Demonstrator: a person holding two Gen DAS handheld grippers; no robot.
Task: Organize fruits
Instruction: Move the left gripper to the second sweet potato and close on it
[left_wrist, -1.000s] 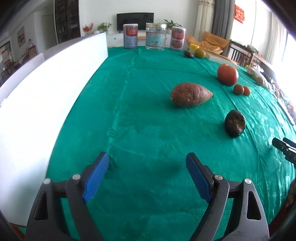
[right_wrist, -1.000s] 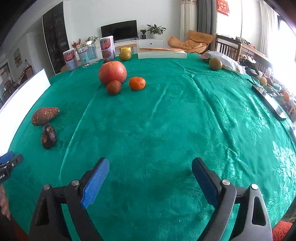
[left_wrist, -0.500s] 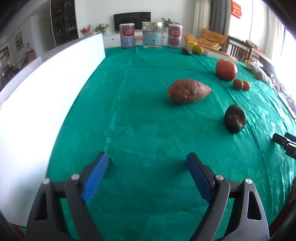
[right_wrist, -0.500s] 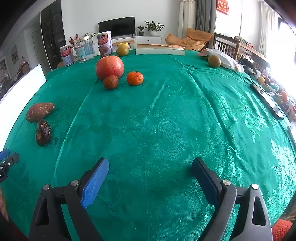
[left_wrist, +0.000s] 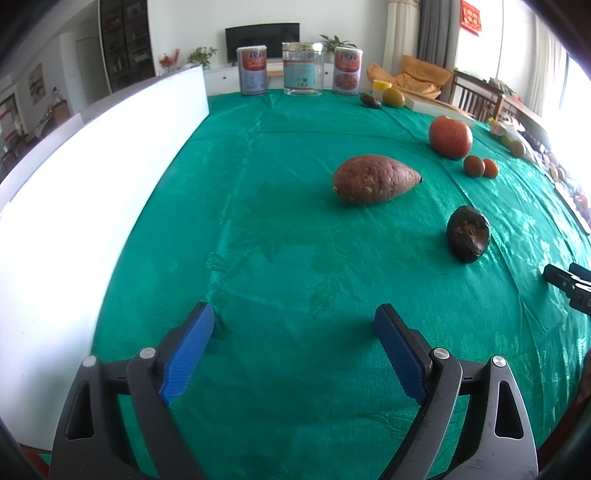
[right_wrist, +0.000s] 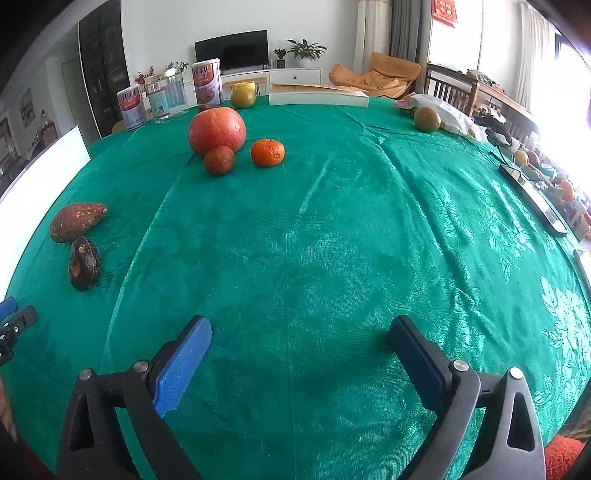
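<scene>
- White board (left_wrist: 92, 177) stands along the left edge of the green cloth (left_wrist: 280, 229); it limits how far left anything can be set.
- Left gripper (left_wrist: 293, 347) hangs low over bare cloth at the near edge, jaws wide, nothing between them.
- Sweet potato (left_wrist: 373, 179) lies on its side in the middle distance, right of the left gripper's line; the dark avocado (left_wrist: 467, 234) sits nearer and further right, apart from it.
- Right gripper (right_wrist: 299, 354) also hovers over bare cloth near the edge, jaws spread wide and empty; they have just been opening further.
- From the right view, the pomegranate (right_wrist: 217, 131) sits far left of centre, a dull tangerine (right_wrist: 219, 160) touching its near side and a bright tangerine (right_wrist: 267, 152) just beside to the right.
- A greenish fruit (right_wrist: 427, 119) rests far right by a plastic bag; another (right_wrist: 242, 98) sits far back near the cans (right_wrist: 207, 83).
- Judgement: no fruit is picked yet; this looks like the start. The avocado is the nearest target for the left gripper. Approach along its short axis, close gently, since it looks soft and could roll.
- Compared with a second ago, both grippers hover over the same bare patches, and every fruit keeps its place; only the jaws stand wider, the right most clearly.
</scene>
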